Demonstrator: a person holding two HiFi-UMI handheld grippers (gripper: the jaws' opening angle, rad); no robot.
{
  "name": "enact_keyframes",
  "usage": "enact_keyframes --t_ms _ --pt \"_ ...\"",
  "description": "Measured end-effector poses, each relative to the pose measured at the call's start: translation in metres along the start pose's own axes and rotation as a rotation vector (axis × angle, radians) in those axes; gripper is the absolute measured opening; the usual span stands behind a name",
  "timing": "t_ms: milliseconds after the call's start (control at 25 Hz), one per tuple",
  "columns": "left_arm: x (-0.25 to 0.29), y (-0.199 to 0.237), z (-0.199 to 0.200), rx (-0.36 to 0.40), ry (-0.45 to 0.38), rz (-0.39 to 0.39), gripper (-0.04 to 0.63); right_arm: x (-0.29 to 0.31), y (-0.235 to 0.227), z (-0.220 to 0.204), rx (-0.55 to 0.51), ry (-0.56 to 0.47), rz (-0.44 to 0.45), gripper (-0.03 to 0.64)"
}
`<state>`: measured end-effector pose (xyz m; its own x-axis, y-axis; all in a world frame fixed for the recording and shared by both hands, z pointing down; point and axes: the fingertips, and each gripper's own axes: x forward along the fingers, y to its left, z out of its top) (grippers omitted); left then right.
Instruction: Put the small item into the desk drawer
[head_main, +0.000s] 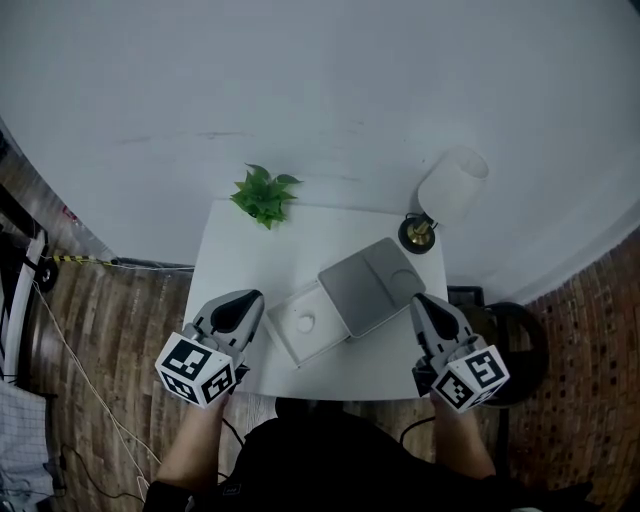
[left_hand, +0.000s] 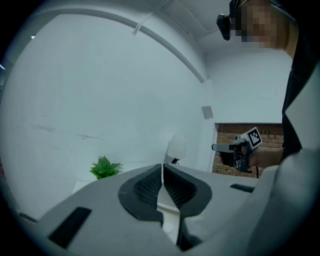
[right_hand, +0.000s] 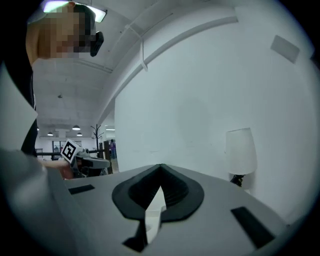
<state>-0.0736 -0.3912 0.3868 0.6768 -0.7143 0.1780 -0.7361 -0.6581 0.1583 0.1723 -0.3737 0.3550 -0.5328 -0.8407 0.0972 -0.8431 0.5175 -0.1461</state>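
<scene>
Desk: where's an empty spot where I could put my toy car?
The biggest bare patch is on the left side of the desk, between the plant and the open drawer. Another bare strip runs along the back, from the plant to the lamp, behind the grey box. The middle and front are crowded by that box and its drawer.

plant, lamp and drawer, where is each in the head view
plant (head_main: 265, 195): head view, middle of its leaves
lamp (head_main: 452, 182): head view, on the white shade
drawer (head_main: 283, 340): head view, on its front wall
</scene>
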Motion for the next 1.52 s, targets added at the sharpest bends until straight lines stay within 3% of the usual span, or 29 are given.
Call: enact_keyframes --t_ms 120,440,720,880,1040,1320,1520 --pt "-0.002 -0.008 0.020 0.009 -0.040 -0.010 0.018 -0.006 -0.004 0.019 0.048 -0.059 0.010 0.003" --pt "0.001 -0.013 0.045 0.094 -0.070 0.037 0.017 -0.017 -0.006 0.042 0.013 -0.115 0.043 0.003" --pt "0.020 0.000 0.053 0.125 -0.068 0.112 0.017 -0.012 -0.023 0.044 -0.020 -0.178 -0.069 0.003" --pt "0.035 0.015 0.039 0.153 -0.050 0.129 0.017 0.001 -0.036 0.023 -0.006 -0.145 -0.118 0.003" --pt "0.043 0.026 0.024 0.110 -0.043 0.140 0.017 0.017 -0.043 0.017 -0.032 -0.139 -0.153 0.003" --pt "0.044 0.018 0.013 0.129 -0.011 0.181 0.017 0.026 -0.025 0.009 -0.055 -0.117 -0.129 0.003" --pt "0.051 0.003 0.009 0.148 -0.032 0.208 0.017 0.049 0.006 -0.013 -0.052 -0.077 -0.096 0.003"
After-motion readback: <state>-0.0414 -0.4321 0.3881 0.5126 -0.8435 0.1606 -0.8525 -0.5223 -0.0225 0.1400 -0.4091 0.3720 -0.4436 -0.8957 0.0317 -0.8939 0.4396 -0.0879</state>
